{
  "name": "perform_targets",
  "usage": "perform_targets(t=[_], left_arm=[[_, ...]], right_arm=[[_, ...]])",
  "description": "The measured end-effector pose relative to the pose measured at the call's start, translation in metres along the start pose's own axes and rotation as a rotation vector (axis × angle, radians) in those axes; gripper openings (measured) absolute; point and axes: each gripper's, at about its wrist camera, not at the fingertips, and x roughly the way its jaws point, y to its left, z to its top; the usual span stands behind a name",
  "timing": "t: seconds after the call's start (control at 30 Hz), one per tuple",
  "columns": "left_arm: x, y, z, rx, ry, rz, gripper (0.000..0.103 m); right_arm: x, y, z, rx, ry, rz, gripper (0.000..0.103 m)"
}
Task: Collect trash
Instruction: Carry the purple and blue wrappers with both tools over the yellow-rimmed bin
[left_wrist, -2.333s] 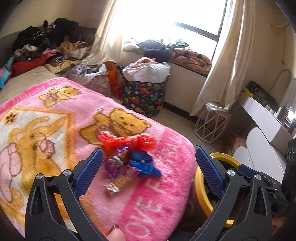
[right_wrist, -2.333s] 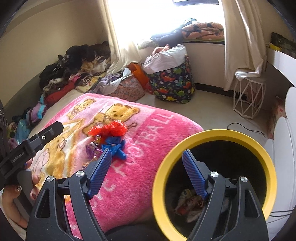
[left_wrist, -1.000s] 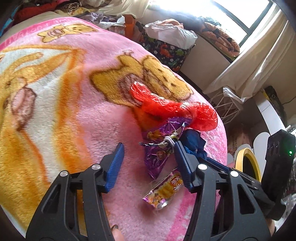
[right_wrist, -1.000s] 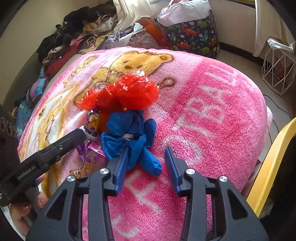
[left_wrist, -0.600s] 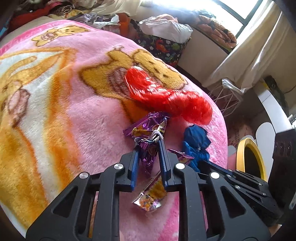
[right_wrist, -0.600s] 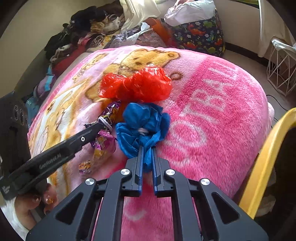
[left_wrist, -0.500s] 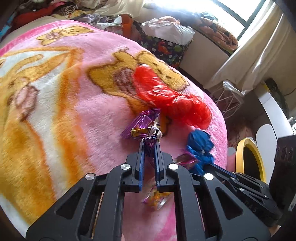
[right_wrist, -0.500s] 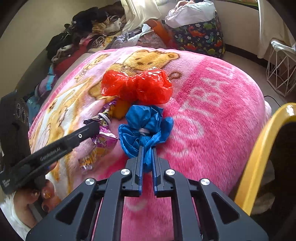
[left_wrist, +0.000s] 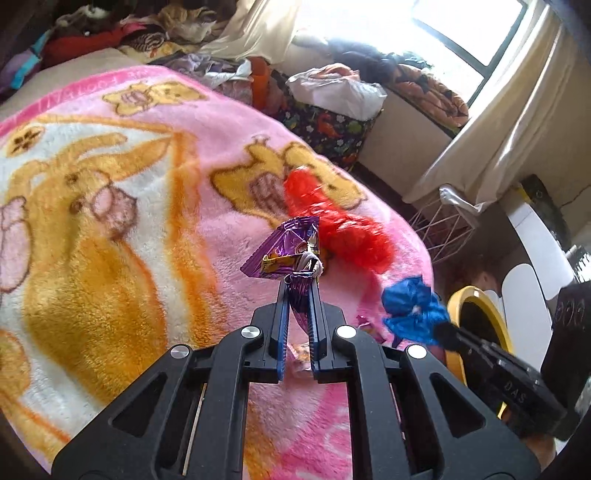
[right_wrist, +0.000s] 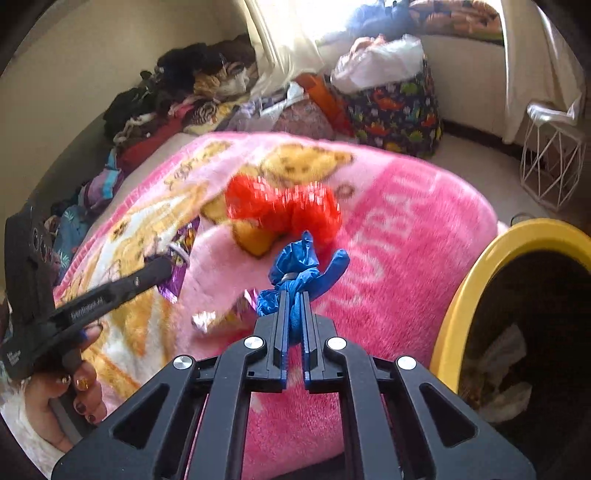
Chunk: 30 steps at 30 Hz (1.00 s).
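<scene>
Already both grippers hold trash clear of the bed: the left gripper (left_wrist: 297, 295) has its fingers clamped on the purple wrapper (left_wrist: 286, 251), the right gripper (right_wrist: 294, 301) on the blue bag (right_wrist: 299, 267). Beyond the bed's right edge, the yellow-rimmed bin (right_wrist: 480, 266) lies nearer the right hand.

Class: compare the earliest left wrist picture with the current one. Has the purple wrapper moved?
Yes. The purple wrapper, pinched in the left gripper, is lifted off the pink blanket, away from the red bag.
</scene>
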Motion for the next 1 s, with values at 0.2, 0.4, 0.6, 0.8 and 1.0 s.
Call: perform_targets(t=[0.2,0.4,0.6,0.8,1.0], left_arm=[[-0.014,-0.022,0.002,0.037,-0.028,-0.036,0.005],[-0.026,-0.044,0.004,0.07,-0.056,-0.07,0.005],[-0.04,-0.066,0.004,0.104,-0.085,-0.106,0.005],[-0.046,-0.086,0.002,0.139,-0.092,-0.136,0.005],[-0.048,-0.104,-0.003,0.172,-0.087,-0.161,0.005]], right_arm=[[-0.026,0.001,0.012,-0.014,-0.07,-0.002,0.005],[-0.053,-0.002,0.016,-0.004,-0.126,0.001,0.005],[-0.077,-0.011,0.013,0.02,-0.164,0.001,0.005],[-0.097,-0.025,0.01,0.055,-0.198,-0.015,0.005],[-0.114,-0.043,0.005,0.09,-0.228,-0.038,0.005]])
